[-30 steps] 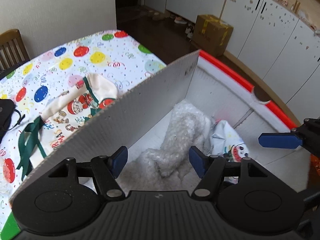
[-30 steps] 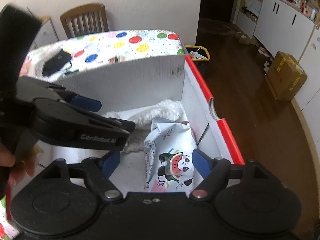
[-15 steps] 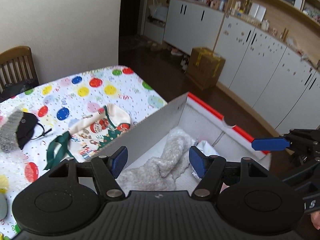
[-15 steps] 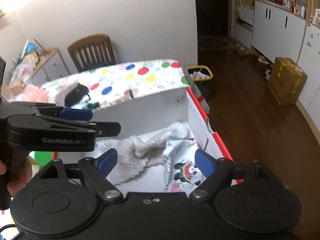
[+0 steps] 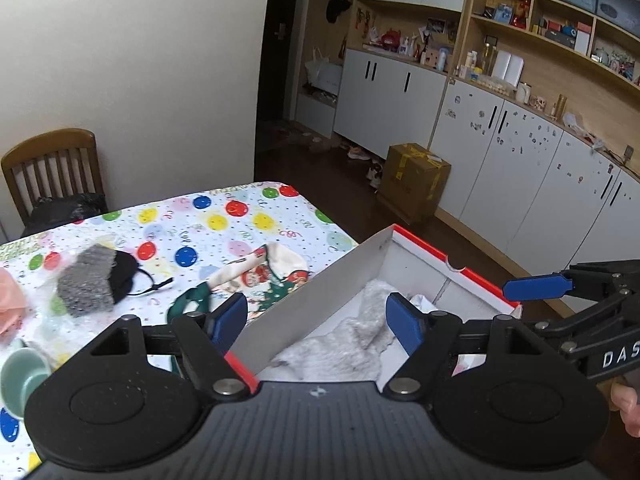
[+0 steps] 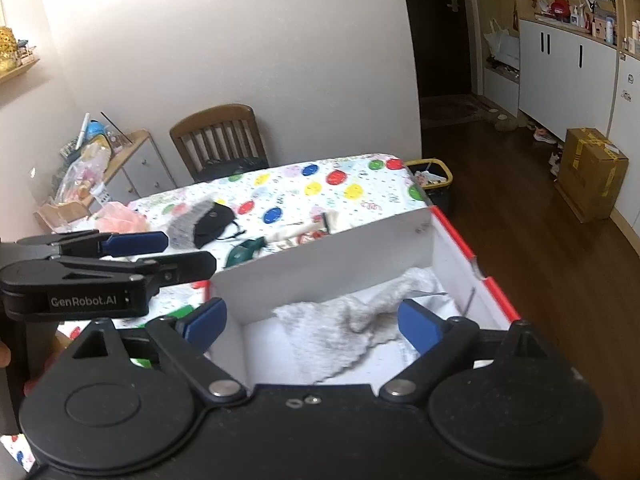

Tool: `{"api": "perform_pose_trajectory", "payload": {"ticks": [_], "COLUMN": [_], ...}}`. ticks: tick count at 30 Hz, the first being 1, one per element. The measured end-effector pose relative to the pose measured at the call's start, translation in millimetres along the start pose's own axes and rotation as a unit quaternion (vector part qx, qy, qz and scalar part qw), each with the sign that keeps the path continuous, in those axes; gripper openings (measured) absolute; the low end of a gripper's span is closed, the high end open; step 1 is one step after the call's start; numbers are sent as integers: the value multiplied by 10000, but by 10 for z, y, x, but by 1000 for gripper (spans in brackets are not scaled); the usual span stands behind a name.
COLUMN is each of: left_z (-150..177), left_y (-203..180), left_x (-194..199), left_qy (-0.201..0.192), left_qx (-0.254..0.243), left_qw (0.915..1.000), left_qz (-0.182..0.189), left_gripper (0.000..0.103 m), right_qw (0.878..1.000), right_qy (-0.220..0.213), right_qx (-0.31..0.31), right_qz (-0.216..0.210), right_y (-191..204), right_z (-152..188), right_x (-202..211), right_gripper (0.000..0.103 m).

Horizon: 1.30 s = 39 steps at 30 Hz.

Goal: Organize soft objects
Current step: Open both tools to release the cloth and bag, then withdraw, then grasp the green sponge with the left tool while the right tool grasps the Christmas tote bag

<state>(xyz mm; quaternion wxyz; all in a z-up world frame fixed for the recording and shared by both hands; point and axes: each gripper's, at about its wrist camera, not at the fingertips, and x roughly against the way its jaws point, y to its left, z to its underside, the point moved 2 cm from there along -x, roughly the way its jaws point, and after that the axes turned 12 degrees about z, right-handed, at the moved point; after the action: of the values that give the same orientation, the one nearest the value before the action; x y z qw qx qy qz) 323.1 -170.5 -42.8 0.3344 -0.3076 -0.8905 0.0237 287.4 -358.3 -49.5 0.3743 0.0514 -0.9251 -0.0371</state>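
A white cardboard box (image 5: 320, 292) with a red rim stands at the table's near right edge; it also shows in the right wrist view (image 6: 320, 256). Inside lies a fluffy white cloth (image 5: 344, 344) (image 6: 352, 320) beside a printed fabric piece (image 5: 420, 304). On the table lie a cream Christmas-print bib with green ribbons (image 5: 264, 276), a black mask (image 5: 124, 276) and a grey knit piece (image 5: 86, 284). My left gripper (image 5: 316, 320) is open and empty, raised above the box's near corner. My right gripper (image 6: 312, 320) is open and empty above the box.
A green cup (image 5: 20, 376) sits at the table's near left and a pink item (image 5: 10, 296) at the left edge. A wooden chair (image 5: 52, 176) stands behind the table. A brown carton (image 5: 412, 184) sits on the floor by white cabinets.
Both grippers have lifted up and back from the box, still open and empty. The box and cloths inside look smaller and farther away; more of the table shows.
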Motion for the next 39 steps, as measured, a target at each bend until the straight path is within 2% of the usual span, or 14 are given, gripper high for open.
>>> {"api": "perform_pose_trajectory", "payload": {"ticks": [4, 10, 17, 20, 26, 34, 39], "left_z": [83, 244, 402, 453, 541, 681, 761], "left_y": [87, 215, 459, 574, 764, 990, 1124], "left_x": [198, 470, 734, 826, 961, 1028, 952], "left_qy": [-58, -126, -179, -212, -296, -537, -467], "left_qx": [-54, -177, -11, 35, 61, -66, -119], "left_qw": [10000, 9997, 9998, 9998, 9995, 9985, 9988], "left_qz": [-24, -70, 7, 1, -9, 125, 103], "left_gripper": [83, 83, 83, 86, 100, 103, 103], "right_qw": [10000, 9997, 9989, 9988, 9989, 9991, 9990], "right_qy": [-47, -237, -459, -466, -433, -297, -172], "right_qx": [-55, -70, -98, -113, -149, -280, -388], "right_qz": [-38, -9, 9, -36, -60, 67, 166], "right_y": [188, 491, 815, 936, 1150, 1334, 1400], "right_z": [41, 124, 241, 277, 272, 168, 106], "right_x": [55, 130, 197, 194, 173, 21, -119], "right_gripper": [96, 100, 102, 103, 103, 103, 103]}}
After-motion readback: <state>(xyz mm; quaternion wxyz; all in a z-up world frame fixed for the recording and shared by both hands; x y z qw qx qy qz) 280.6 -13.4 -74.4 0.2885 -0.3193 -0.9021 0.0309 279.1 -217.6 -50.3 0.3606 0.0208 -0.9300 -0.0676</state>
